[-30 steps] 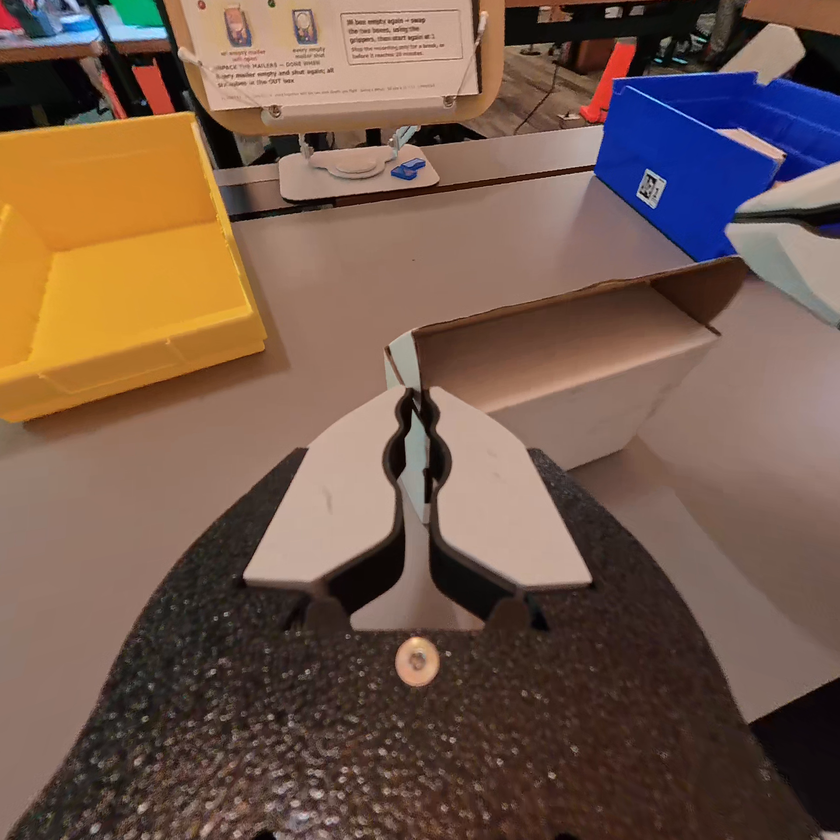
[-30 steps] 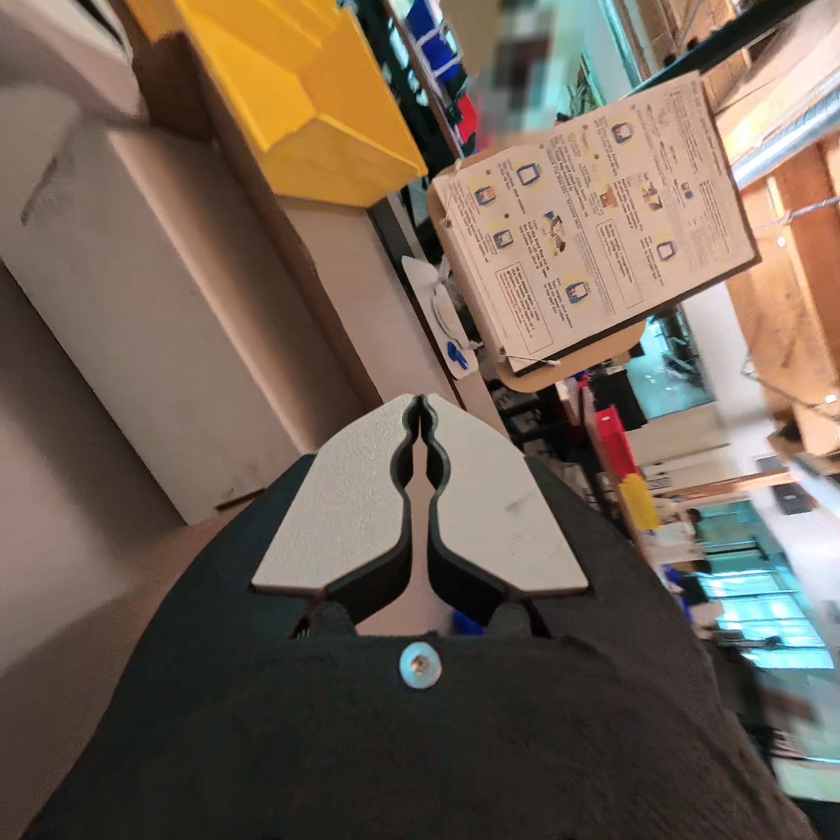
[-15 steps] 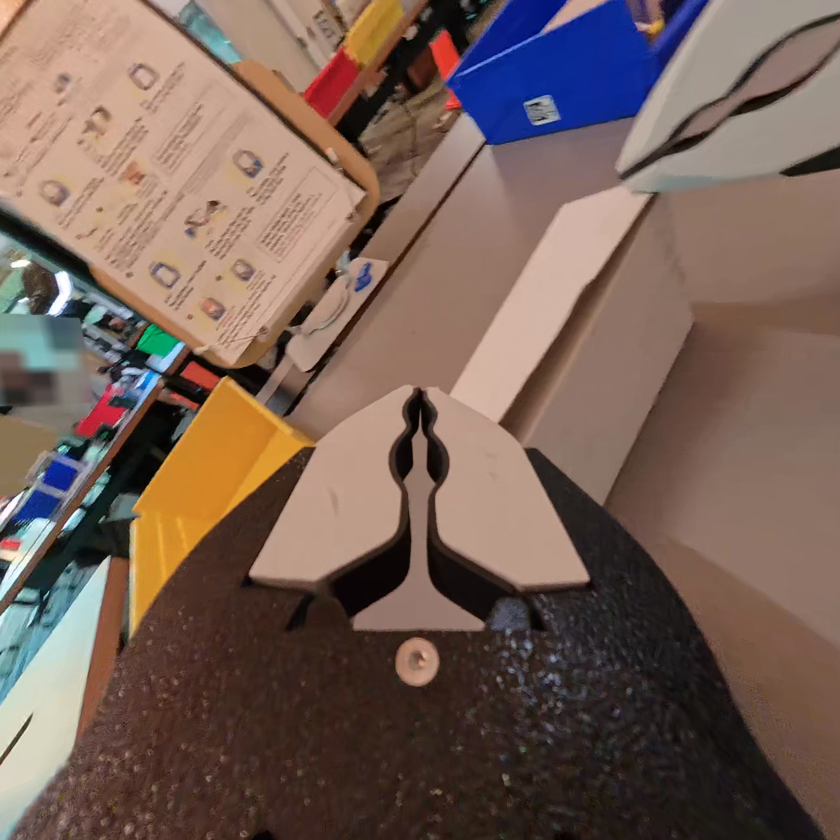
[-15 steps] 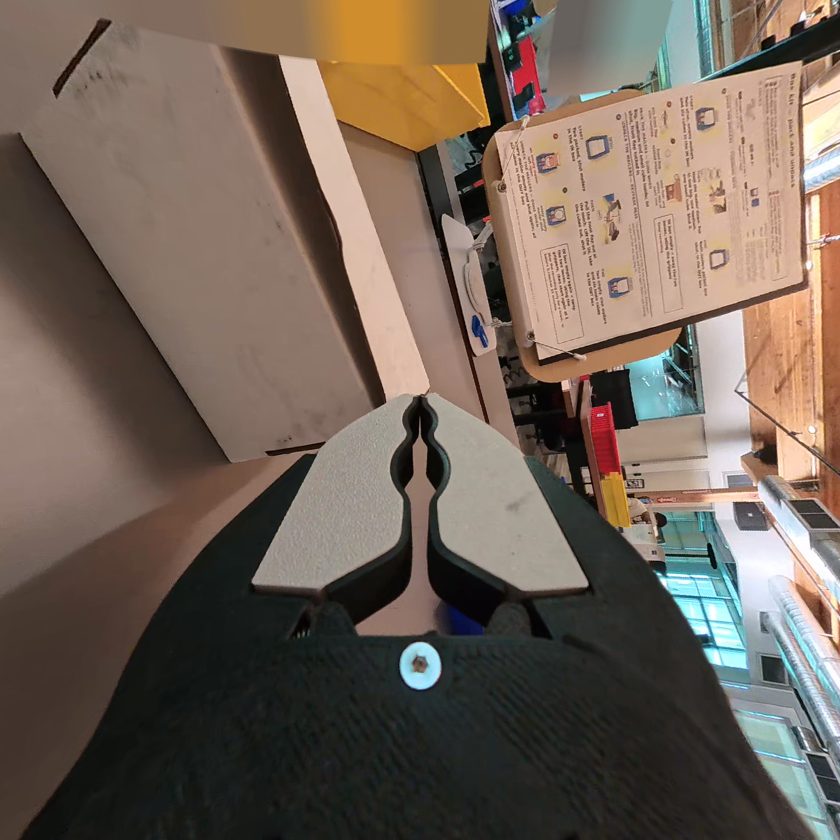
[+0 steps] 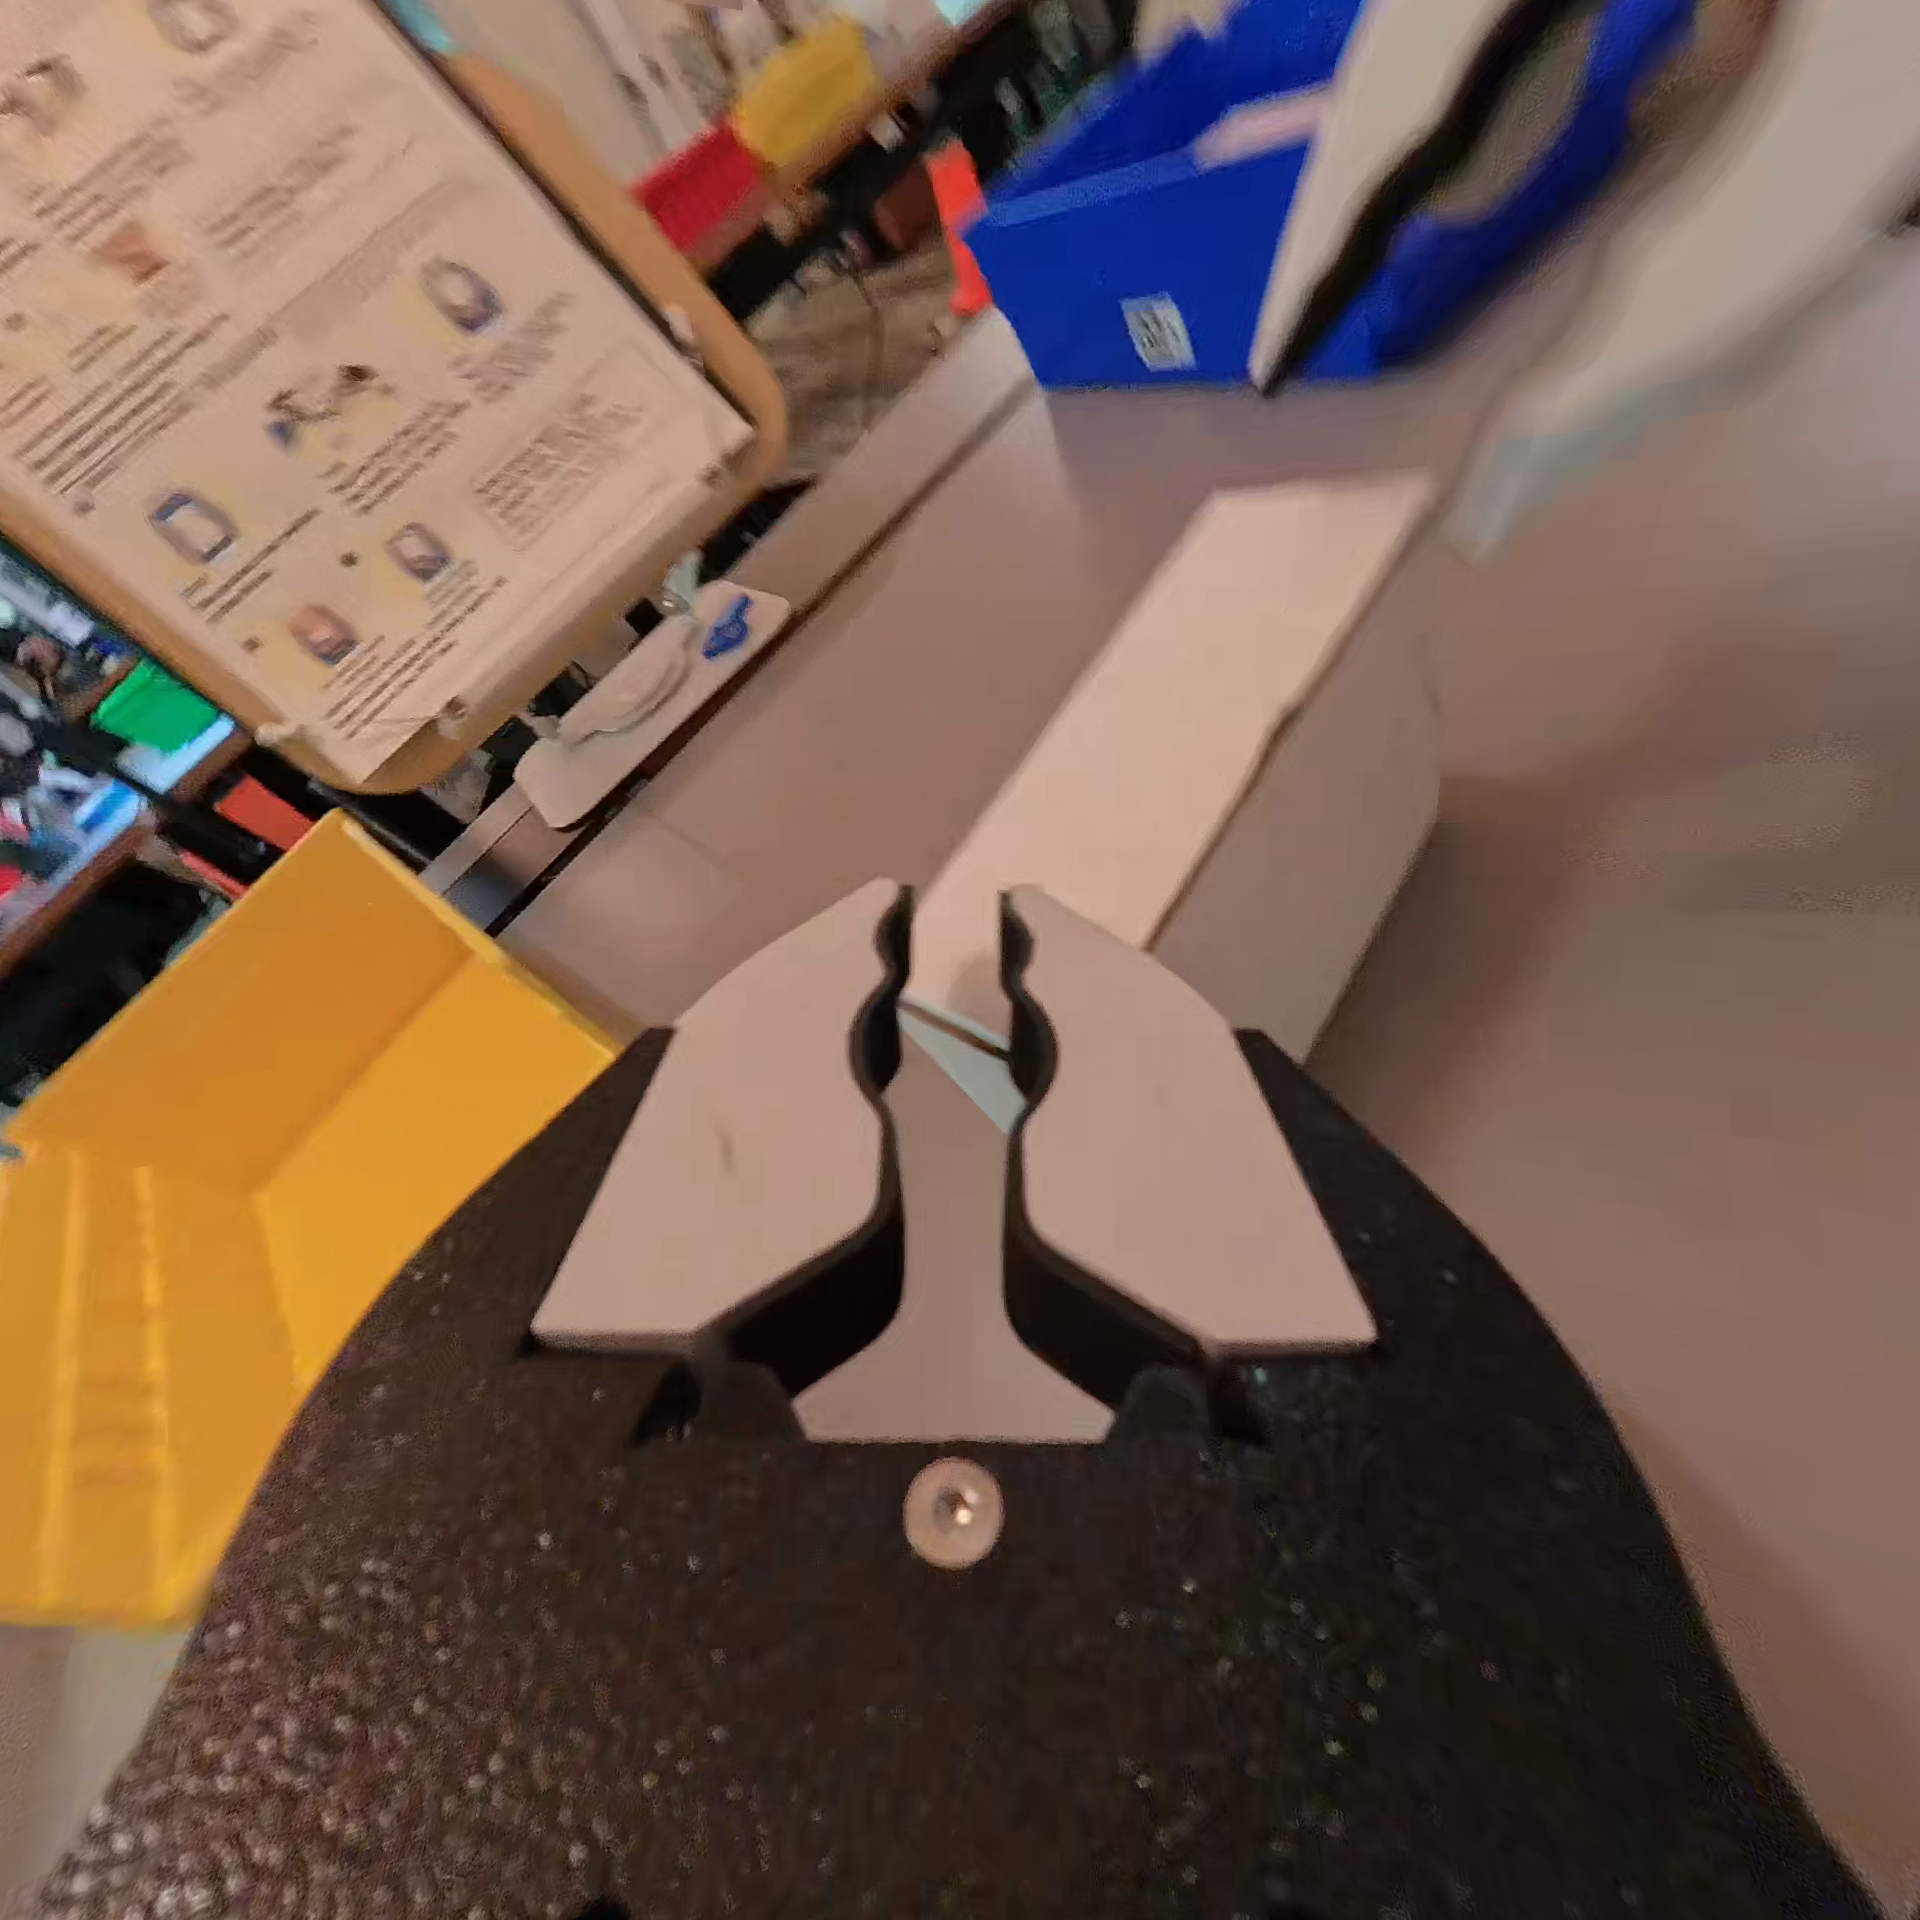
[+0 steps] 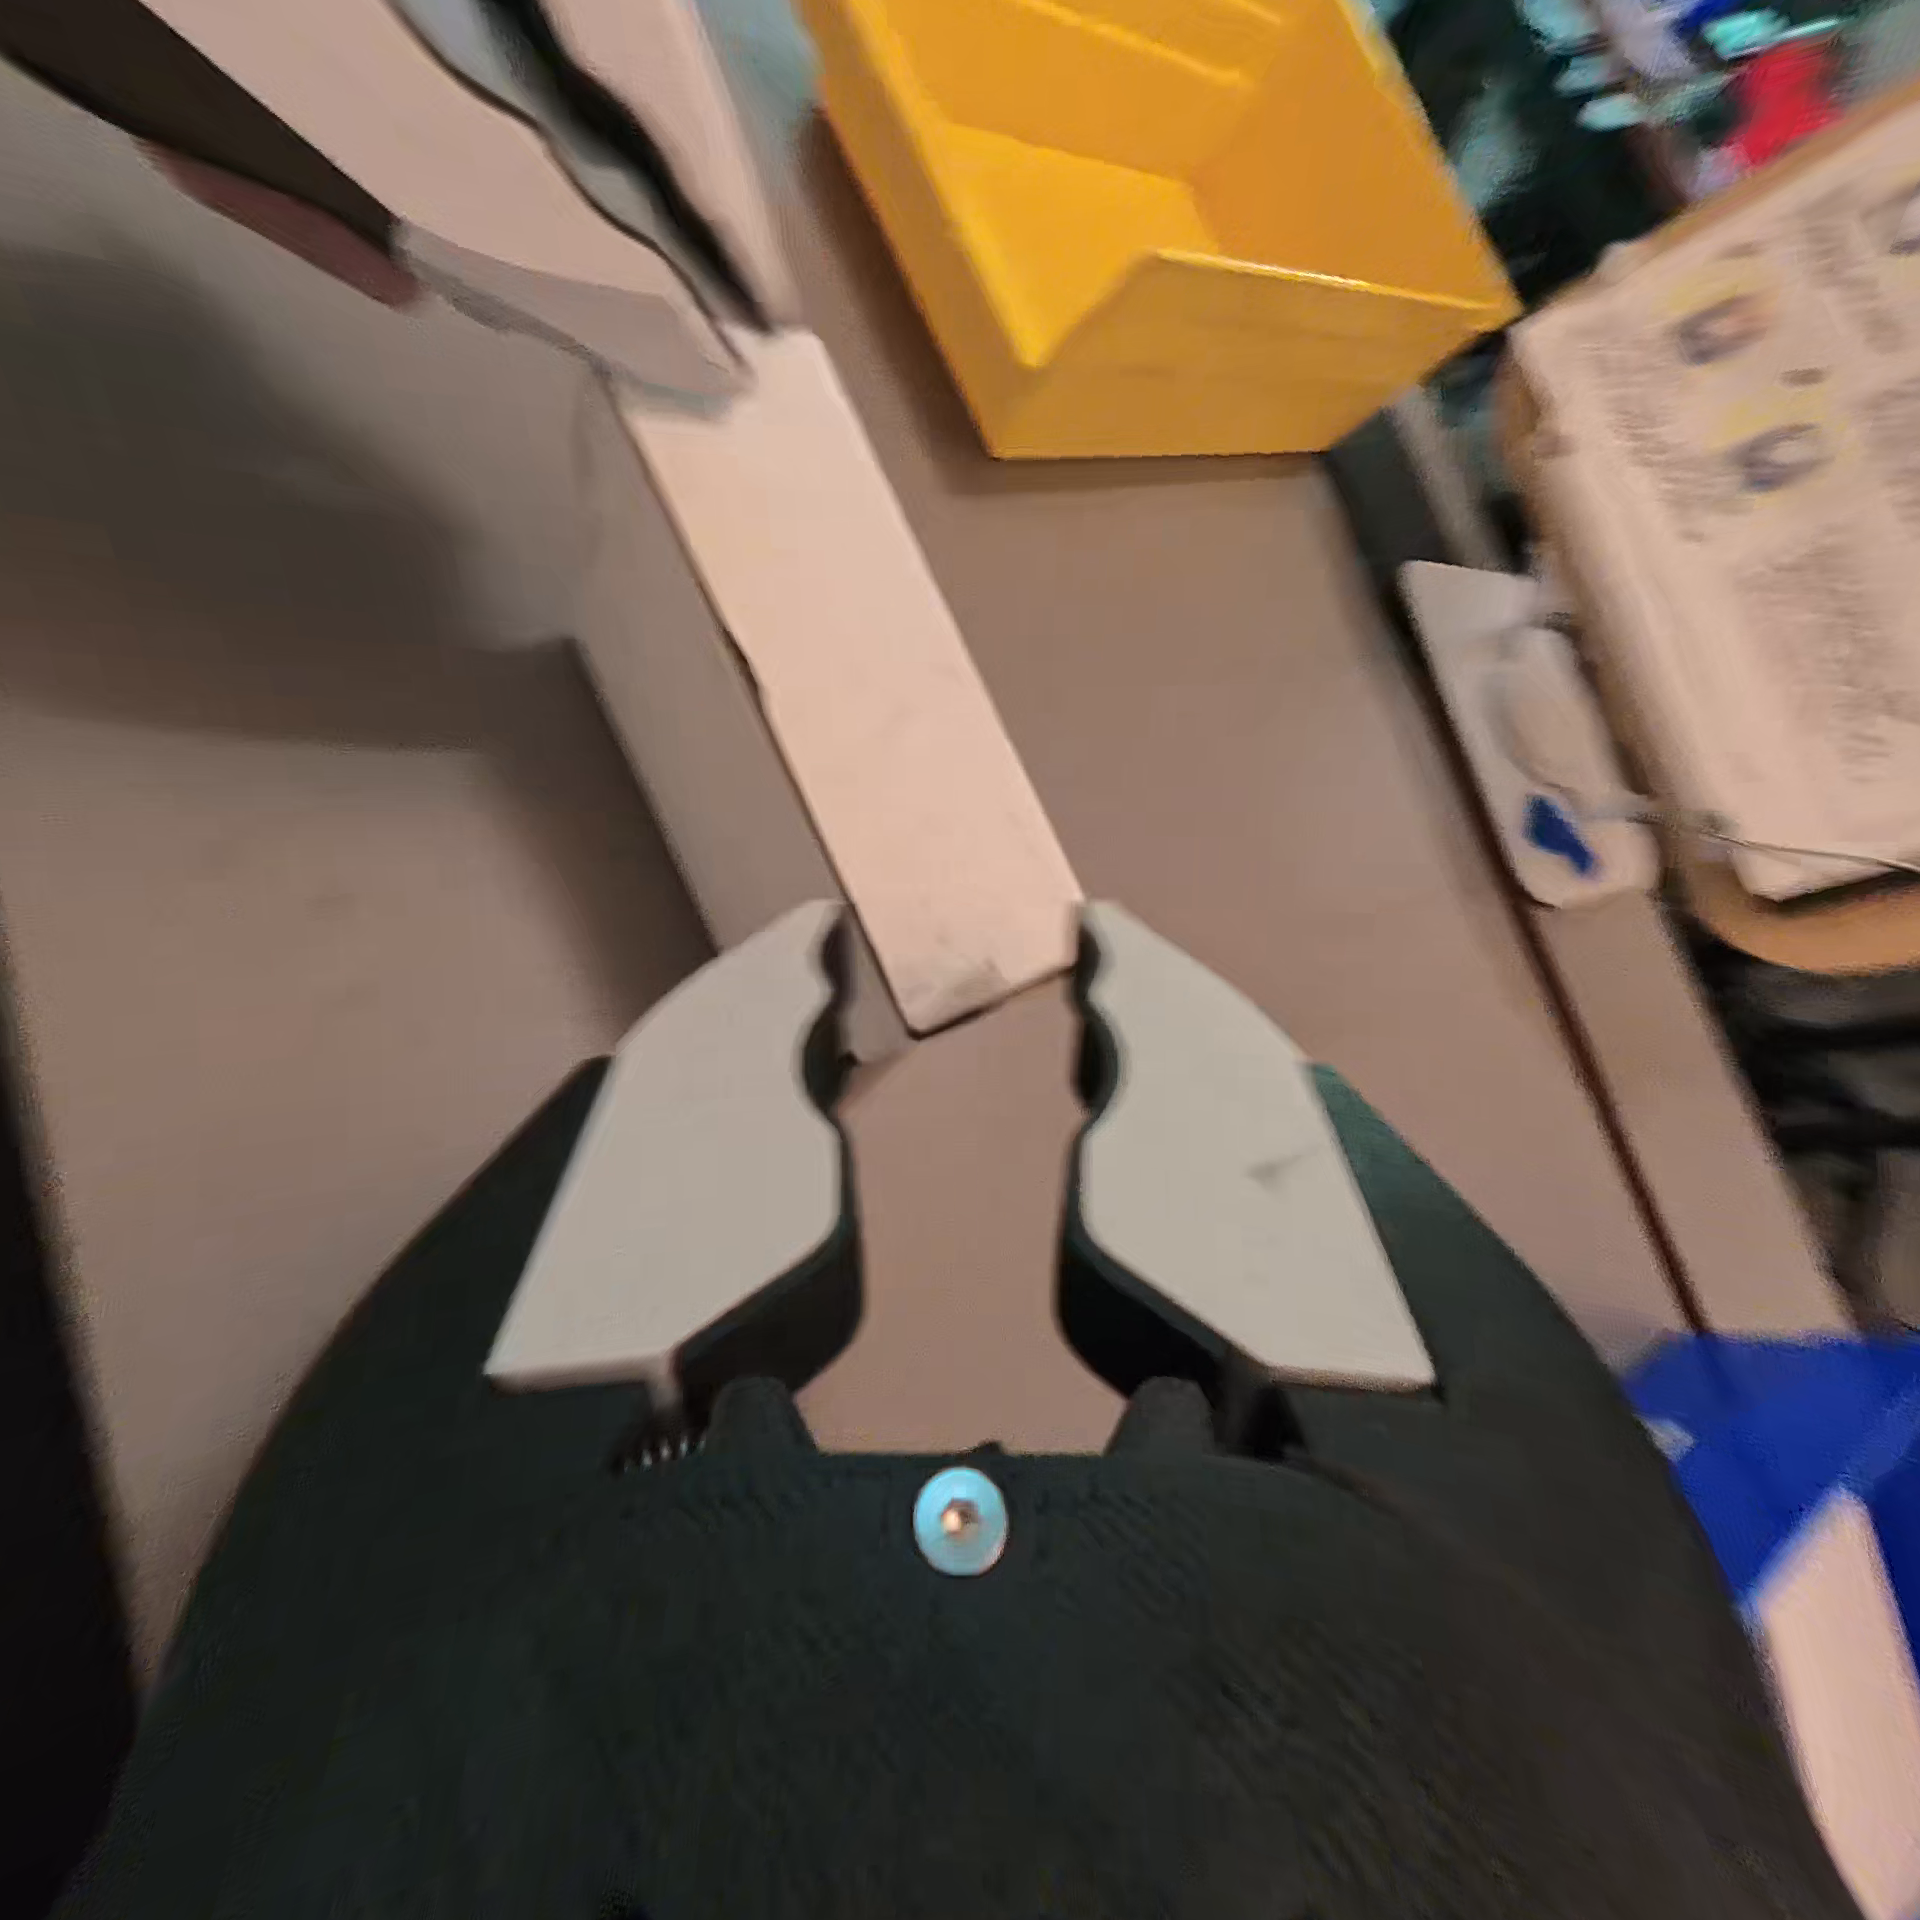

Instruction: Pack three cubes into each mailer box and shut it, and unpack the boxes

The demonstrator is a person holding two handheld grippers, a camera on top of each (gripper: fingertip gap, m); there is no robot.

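Observation:
A white mailer box lies shut on the grey table, its narrow face up. My left gripper is slightly open and empty, with its tips at the box's near end. My right gripper is open and empty, and the other end of the box sits between its fingertips. Each gripper also shows blurred at the far end in the other's view: the right one in the left wrist view, the left one in the right wrist view. No cubes are in view.
A yellow bin stands on the left of the table and also shows in the right wrist view. A blue bin stands at the far right. An instruction board on a stand sits at the table's back edge.
Both grippers have gone from shut to open. Each has swung round to an end of the box, and both views are blurred by motion.

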